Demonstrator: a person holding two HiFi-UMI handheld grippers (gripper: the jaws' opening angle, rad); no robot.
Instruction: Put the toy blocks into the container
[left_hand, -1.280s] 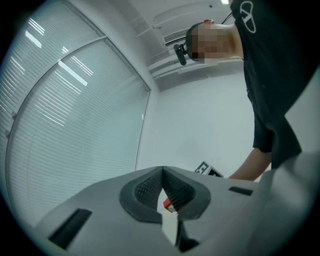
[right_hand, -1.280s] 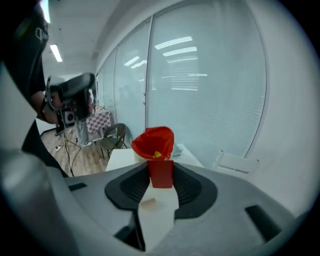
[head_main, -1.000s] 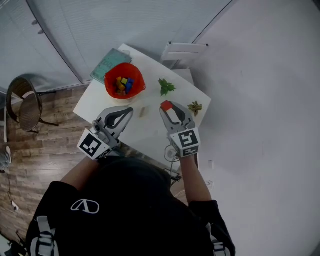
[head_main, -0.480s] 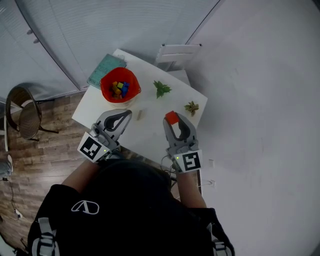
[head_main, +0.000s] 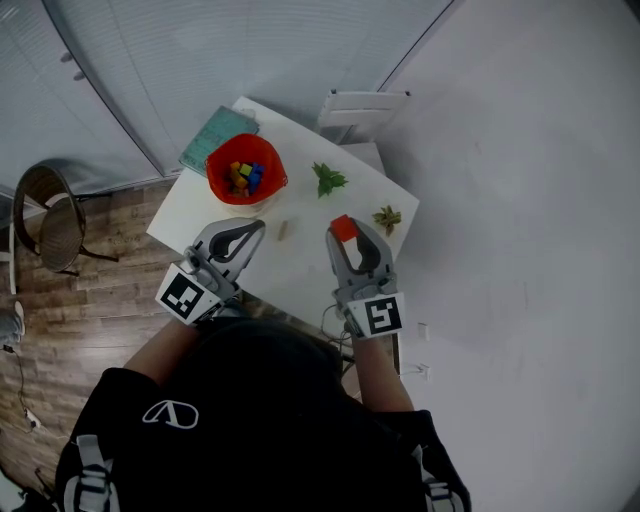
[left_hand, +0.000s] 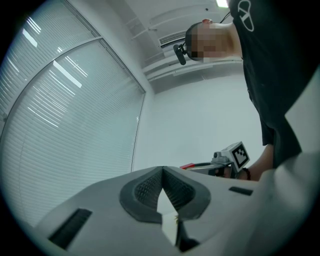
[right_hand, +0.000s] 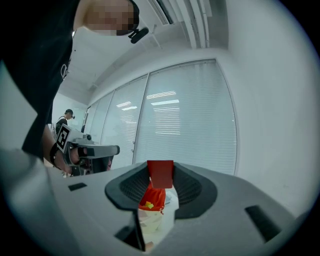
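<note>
My right claw (head_main: 344, 238) pinches a smooth, square red block (right_hand: 160, 173) beside the round red bowl (head_main: 213, 172); my left claw (head_main: 258, 226) is pressed together, empty.

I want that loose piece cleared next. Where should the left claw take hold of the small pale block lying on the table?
Grip the pale block across its narrower width, coming straight down from above. It lies flat on the table, clear of other things, and looks slightly longer towards the red bowl, so close across that length. The left claw, shut, must open first.
</note>
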